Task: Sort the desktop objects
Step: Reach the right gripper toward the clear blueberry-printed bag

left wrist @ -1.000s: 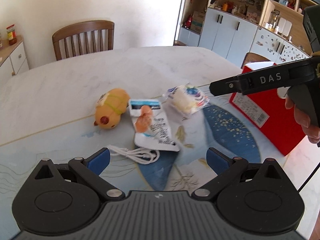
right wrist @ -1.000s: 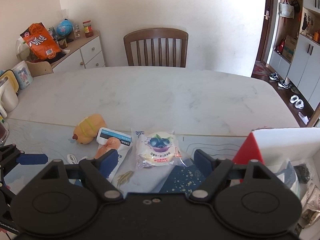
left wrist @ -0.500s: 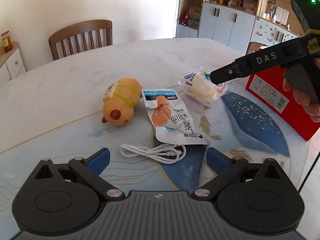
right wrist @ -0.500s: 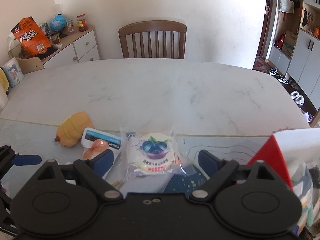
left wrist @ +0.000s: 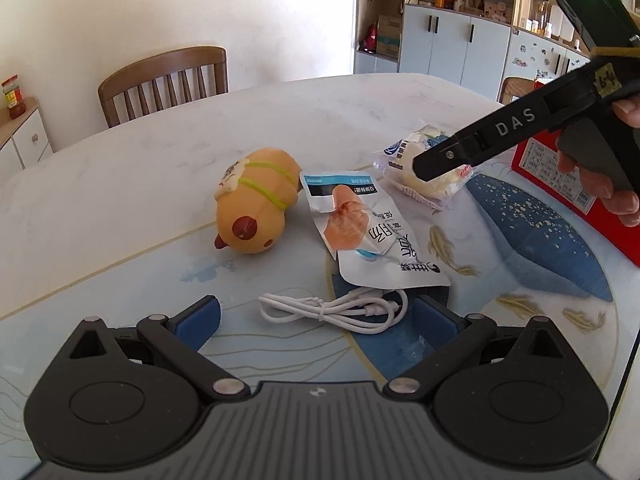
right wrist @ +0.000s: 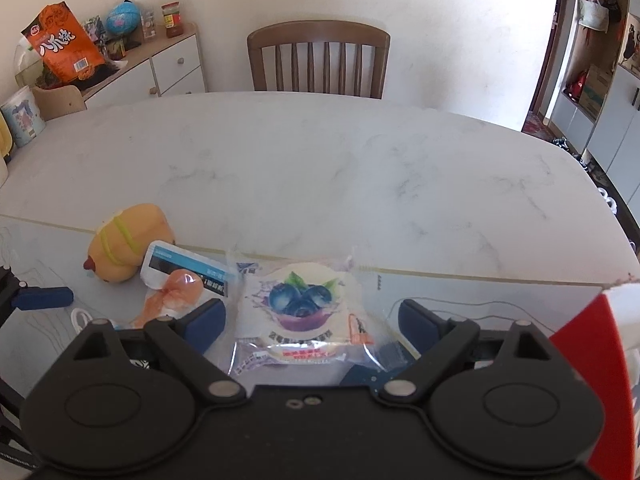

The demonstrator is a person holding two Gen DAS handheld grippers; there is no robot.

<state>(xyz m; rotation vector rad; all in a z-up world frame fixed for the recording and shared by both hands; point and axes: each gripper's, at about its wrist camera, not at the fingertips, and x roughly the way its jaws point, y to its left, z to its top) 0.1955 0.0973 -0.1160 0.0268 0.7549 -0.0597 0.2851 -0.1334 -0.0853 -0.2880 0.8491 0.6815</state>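
1. Nearest the left wrist camera, the left gripper (left wrist: 316, 314) hangs low over the table (left wrist: 120, 184), its blue-padded fingers (left wrist: 199, 317) spread wide with nothing clamped; a coiled white cable (left wrist: 340, 309) lies on the tabletop between and just beyond them.
2. In the right wrist view, the right gripper (right wrist: 310, 322) has just been opening its jaws; the fingers stand wide apart on either side of a clear-wrapped blueberry pastry (right wrist: 300, 314), the pads not pressing on it.
3. Just beyond the cable, a white snack pouch (left wrist: 372, 232) with a sausage picture lies flat, its near edge over the cable's end and partly on a blue whale-print mat (left wrist: 532, 248).
4. Left of the pouch and touching its far corner, a yellow plush toy (left wrist: 256, 204) lies on its side.
5. To the right, a person's hand (left wrist: 608, 184) grips the black handle of the right gripper, whose long finger reaches down over the pastry.
6. At the right edge, a red box (left wrist: 568, 188) stands on the table, open at the top in the right wrist view.
7. Across the marble table, a wooden chair (right wrist: 318, 60) faces the wall; a white sideboard (right wrist: 160, 64) to the far left carries an orange snack bag (right wrist: 62, 50) and jars.
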